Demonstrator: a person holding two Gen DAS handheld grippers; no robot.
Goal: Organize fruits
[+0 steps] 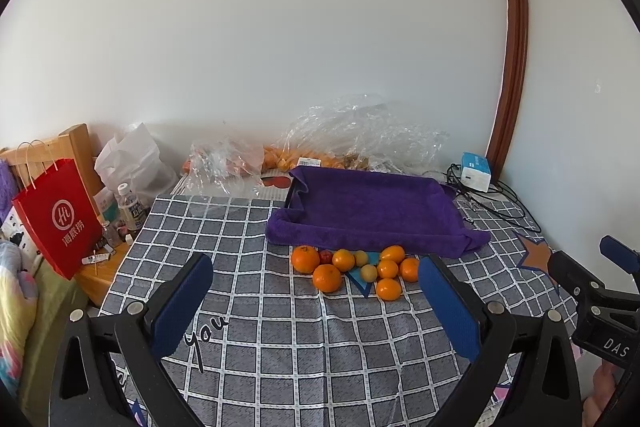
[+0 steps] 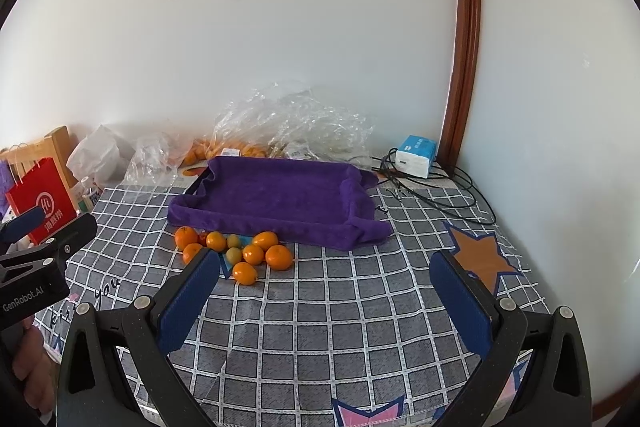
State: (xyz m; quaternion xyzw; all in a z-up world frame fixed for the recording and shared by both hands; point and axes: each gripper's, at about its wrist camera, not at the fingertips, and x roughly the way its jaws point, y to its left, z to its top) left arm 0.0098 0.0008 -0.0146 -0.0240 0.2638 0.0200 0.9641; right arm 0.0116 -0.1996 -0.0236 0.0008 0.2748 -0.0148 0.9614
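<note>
A cluster of several oranges, two small yellow-green fruits and one small red fruit lies on the checked tablecloth, just in front of a tray lined with a purple towel. The tray holds no fruit. My left gripper is open and empty, hovering in front of the fruit. My right gripper is open and empty, to the right of the fruit. Each gripper shows at the edge of the other's view.
Clear plastic bags with more oranges lie behind the tray by the wall. A white-blue box with black cables sits at the back right. A red paper bag stands off the table's left edge.
</note>
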